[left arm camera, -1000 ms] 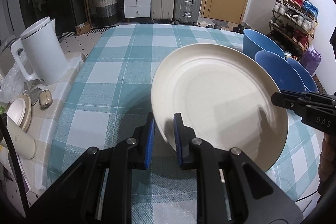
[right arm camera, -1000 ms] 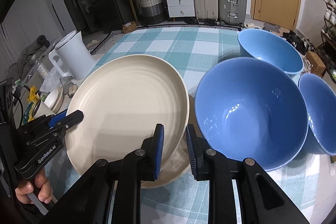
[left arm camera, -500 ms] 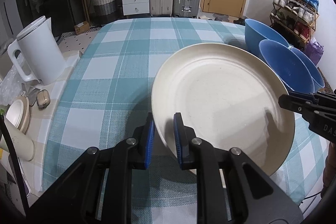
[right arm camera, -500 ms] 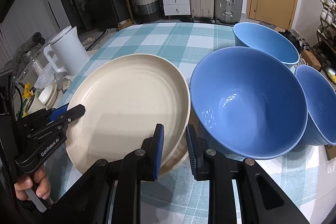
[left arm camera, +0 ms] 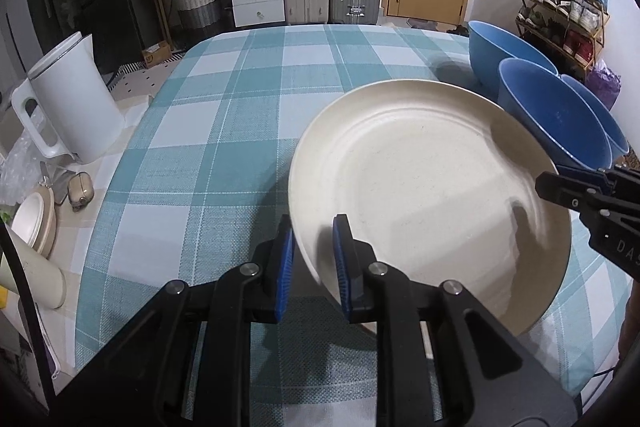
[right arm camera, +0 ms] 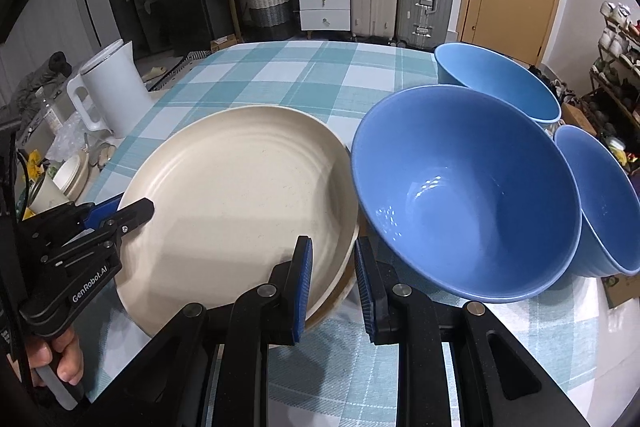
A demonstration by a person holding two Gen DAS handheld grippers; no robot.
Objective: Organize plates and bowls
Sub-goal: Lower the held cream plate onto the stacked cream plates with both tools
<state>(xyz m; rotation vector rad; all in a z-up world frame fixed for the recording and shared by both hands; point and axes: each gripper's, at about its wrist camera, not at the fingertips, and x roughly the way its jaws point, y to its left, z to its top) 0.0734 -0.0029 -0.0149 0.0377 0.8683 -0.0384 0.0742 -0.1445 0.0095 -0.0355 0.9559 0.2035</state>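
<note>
A cream plate (left arm camera: 420, 187) (right arm camera: 240, 195) hangs low over the checked tablecloth, held at two opposite rims. My left gripper (left arm camera: 314, 227) is shut on its left rim, and the right wrist view shows that gripper (right arm camera: 132, 207) too. On the opposite rim my right gripper (right arm camera: 332, 247) is shut, its tip (left arm camera: 548, 179) showing in the left wrist view. A second cream plate (right arm camera: 340, 297) lies right under the held one, only its edge showing. Three blue bowls stand to the right: a big one (right arm camera: 460, 195), one behind it (right arm camera: 500, 83) and one at the edge (right arm camera: 600, 195).
A white kettle (left arm camera: 68, 99) (right arm camera: 112, 87) stands on a side surface left of the table (left arm camera: 224, 131), with small dishes and clutter near it. A hand (right arm camera: 60, 367) grips the left tool. Suitcases, drawers and a shoe rack stand beyond the table.
The held plate has sunk and levelled out, closing onto the plate beneath. Both grippers came down with it, still gripping the rims.
</note>
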